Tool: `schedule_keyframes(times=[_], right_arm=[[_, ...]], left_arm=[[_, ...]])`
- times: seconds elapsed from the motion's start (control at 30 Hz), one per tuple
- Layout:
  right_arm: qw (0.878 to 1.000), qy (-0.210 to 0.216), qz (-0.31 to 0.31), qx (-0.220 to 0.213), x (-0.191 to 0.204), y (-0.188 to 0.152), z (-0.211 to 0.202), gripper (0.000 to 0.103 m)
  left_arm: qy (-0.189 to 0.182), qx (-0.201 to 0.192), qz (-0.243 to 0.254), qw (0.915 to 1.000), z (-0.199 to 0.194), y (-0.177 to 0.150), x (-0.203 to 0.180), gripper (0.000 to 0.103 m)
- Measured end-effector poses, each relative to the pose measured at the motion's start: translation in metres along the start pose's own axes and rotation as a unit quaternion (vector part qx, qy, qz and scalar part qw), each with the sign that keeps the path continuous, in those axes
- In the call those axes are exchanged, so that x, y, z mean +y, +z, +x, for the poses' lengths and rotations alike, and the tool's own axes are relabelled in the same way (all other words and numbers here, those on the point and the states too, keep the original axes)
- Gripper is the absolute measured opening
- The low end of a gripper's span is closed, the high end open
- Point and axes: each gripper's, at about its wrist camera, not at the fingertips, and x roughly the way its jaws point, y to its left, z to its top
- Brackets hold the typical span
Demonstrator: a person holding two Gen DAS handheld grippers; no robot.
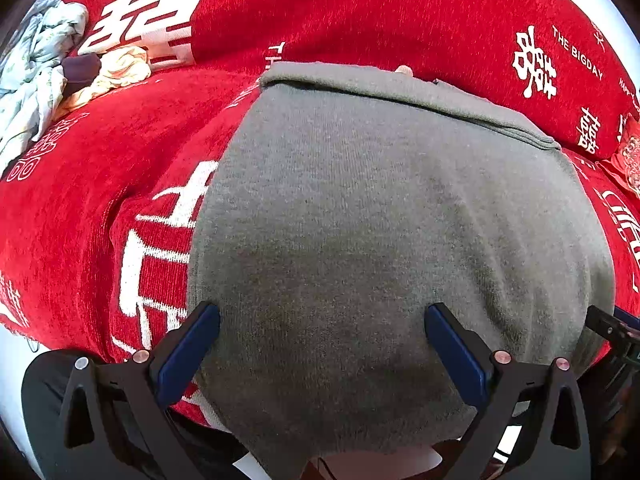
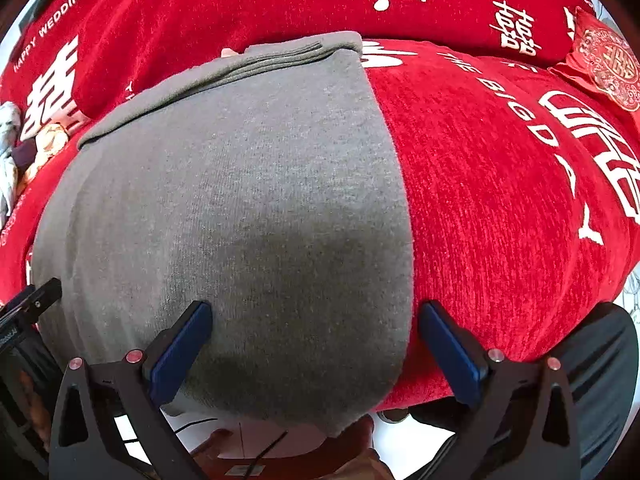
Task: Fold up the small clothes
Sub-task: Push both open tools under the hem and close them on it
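A grey knit garment [image 1: 360, 220] lies spread flat on the red cloth, its far edge doubled over into a thick band [image 1: 400, 92]. It also fills the left and middle of the right wrist view [image 2: 240, 200]. My left gripper [image 1: 322, 312] hangs open just above its near left part, blue pads wide apart with nothing pinched. My right gripper [image 2: 316, 310] is open too, over the garment's near right edge, one pad over grey fabric and the other over red cloth. The near hem drops over the front edge of the surface.
The red cloth [image 1: 120, 160] has white lettering and covers the seat and backrest. A heap of pale crumpled clothes [image 1: 44, 80] sits at the far left. A red ornamented cushion [image 2: 608, 64] lies at the far right. Light floor shows below the front edge.
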Motion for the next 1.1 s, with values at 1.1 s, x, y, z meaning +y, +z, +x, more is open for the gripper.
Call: schedule_keyframes(times=[1.1], right_arm=[[1.000, -0.023, -0.007, 0.004, 0.020, -0.002, -0.003, 0.102]], left_arm=[[-0.025, 0.013, -0.012, 0.9995, -0.004, 0.001, 0.018, 0.087]])
